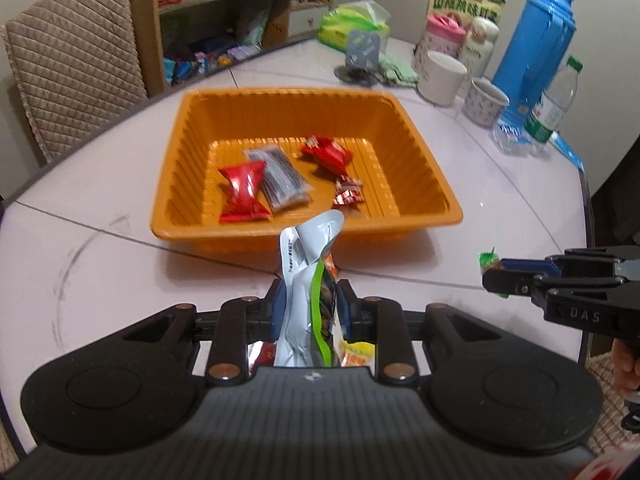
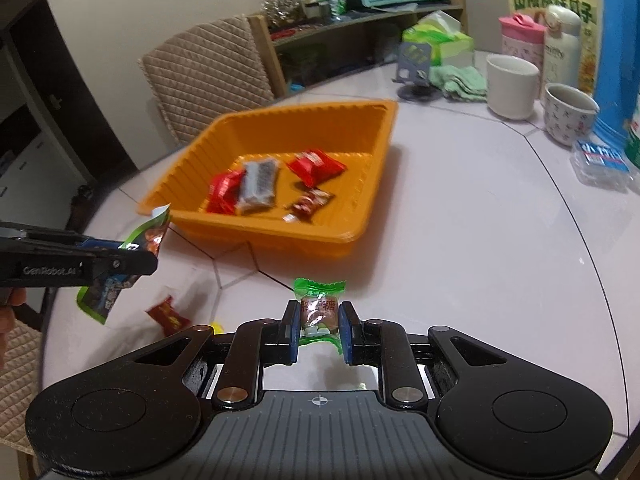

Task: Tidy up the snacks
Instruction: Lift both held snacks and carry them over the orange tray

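Gripping silver-green snack pouch (image 1: 310, 280), left gripper (image 1: 310, 312) clamped, lower centre of left view; right gripper (image 2: 319, 320) pinching green-wrapped candy (image 2: 319, 310), lower centre of right view; orange tray (image 1: 420, 184) mid-frame, four wrapped snacks inside; red candy (image 2: 168, 314) loose on table (image 2: 480, 260), lower left

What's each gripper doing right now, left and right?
Left gripper: shut on a grey-and-green snack packet.
Right gripper: shut on a green-wrapped candy.
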Tool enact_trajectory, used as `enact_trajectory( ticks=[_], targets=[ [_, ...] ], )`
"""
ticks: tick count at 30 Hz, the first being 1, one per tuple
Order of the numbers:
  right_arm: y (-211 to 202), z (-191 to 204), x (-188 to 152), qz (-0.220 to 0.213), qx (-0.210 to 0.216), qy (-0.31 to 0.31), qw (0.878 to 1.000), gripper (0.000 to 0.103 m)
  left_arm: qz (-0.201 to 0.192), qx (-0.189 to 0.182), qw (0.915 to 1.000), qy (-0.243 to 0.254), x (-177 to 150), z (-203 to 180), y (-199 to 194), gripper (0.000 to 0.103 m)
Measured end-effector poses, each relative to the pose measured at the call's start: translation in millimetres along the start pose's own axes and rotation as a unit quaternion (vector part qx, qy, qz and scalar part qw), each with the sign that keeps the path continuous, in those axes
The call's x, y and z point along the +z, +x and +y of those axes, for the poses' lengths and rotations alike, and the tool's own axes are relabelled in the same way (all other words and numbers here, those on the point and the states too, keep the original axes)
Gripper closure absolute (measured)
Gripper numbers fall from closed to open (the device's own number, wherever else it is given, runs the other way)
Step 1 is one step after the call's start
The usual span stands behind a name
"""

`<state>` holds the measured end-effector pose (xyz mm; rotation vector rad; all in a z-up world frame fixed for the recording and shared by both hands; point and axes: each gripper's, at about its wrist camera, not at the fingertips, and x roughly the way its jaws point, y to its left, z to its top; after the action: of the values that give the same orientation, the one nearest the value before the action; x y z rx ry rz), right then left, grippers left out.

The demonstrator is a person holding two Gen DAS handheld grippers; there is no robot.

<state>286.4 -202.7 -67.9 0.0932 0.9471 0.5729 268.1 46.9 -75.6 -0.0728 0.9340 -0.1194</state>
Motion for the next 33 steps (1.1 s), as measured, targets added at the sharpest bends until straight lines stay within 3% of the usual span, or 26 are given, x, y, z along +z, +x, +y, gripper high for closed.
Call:
enact_trajectory(
  ticks=[15, 26, 33],
  targets=[
    [3, 10, 52, -0.033, 0.024, -0.018, 0.999, 0.082, -0.037, 0.008, 0.9993, 0.003, 39, 3, -8, 0.079],
    [28, 5, 91, -0.058, 0.002, -0.032, 0.998, 0.082, -0.049, 0.022, 0.9986, -0.001, 81, 9, 16, 0.079],
    [54, -6, 110, -0.051, -0.01, -0.025, 0.998, 0.082, -0.047, 0.027, 0.9985, -0.007, 105, 10, 39, 0.079]
  ],
)
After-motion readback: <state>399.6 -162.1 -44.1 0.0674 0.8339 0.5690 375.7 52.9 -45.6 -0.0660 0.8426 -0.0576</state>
